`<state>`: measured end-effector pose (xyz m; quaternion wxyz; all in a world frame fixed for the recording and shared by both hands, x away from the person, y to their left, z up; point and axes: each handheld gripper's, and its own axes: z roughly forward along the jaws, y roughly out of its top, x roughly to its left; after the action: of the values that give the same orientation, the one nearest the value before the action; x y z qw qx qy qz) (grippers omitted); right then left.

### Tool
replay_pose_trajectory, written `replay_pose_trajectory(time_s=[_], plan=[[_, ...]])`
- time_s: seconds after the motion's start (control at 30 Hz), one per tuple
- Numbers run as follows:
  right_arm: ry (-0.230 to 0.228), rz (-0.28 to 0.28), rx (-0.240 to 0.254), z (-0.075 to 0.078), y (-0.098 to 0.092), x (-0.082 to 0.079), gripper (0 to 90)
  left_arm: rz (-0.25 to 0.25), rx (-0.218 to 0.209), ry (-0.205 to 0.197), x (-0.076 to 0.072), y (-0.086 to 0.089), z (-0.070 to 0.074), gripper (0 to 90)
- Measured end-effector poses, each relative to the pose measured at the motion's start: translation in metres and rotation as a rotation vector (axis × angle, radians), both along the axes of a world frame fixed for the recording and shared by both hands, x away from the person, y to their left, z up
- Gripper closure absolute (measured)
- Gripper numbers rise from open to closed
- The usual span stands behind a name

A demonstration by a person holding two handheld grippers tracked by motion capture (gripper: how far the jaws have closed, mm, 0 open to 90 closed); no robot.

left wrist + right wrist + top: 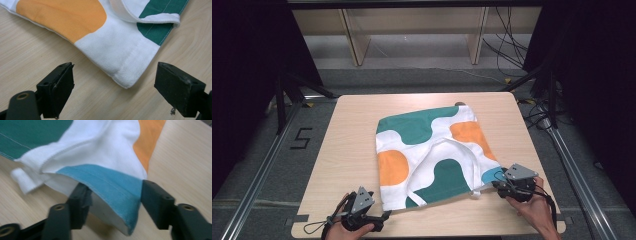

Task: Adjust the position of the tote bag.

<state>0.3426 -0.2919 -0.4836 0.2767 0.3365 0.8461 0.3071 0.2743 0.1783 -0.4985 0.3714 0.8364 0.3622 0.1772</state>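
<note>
A white cloth bag (432, 150) with green, orange and blue blobs lies flat in the middle of the wooden table (347, 145), its white straps (451, 146) folded over it. My left gripper (387, 214) rests at the bag's near-left corner, open. In the left gripper view, the white corner (125, 75) lies on the table between the wide-apart jaws of the gripper (115, 67), touching neither. My right gripper (496, 185) is at the bag's near-right corner. In the right gripper view it (113, 186) is open, with the lifted blue corner (112, 182) between the jaws and one jaw tucked under the cloth.
Bare tabletop borders the bag on all sides, widest at the left. Wooden shelving (412, 30) and loose cables (507, 45) stand behind the table. Metal frame rails (272, 150) run along both sides.
</note>
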Motion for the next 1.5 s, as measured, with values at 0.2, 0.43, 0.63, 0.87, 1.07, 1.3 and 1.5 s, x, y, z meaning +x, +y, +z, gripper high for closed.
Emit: replay_pose_trajectory(time_s=[0.2, 0.43, 0.63, 0.87, 1.07, 1.3, 1.5], plan=[[-0.045, 0.036, 0.052, 0.010, 0.003, 0.007, 79.9, -0.004, 0.017, -0.009, -0.001, -0.002, 0.000, 14.9], [-0.051, 0.015, 0.148, 0.019, 0.000, 0.011, 88.1, -0.009, 0.040, -0.031, -0.001, -0.008, 0.002, 14.9], [-0.067, 0.022, 0.159, 0.023, -0.001, 0.010, 88.3, -0.051, 0.137, -0.092, 0.005, -0.024, 0.003, 16.1], [-0.055, 0.018, 0.160, 0.024, 0.000, 0.008, 88.3, -0.007, 0.175, -0.085, 0.017, -0.030, 0.004, 21.4], [-0.049, 0.016, 0.092, 0.016, 0.003, 0.007, 74.2, -0.035, 0.118, -0.149, 0.014, -0.027, 0.008, 65.4], [-0.018, 0.046, -0.110, -0.001, 0.006, 0.003, 63.2, -0.061, 0.142, -0.135, 0.014, -0.029, 0.008, 77.8], [-0.010, 0.087, -0.127, 0.001, 0.005, 0.003, 85.0, -0.067, 0.157, -0.144, 0.020, -0.027, 0.009, 82.7]])
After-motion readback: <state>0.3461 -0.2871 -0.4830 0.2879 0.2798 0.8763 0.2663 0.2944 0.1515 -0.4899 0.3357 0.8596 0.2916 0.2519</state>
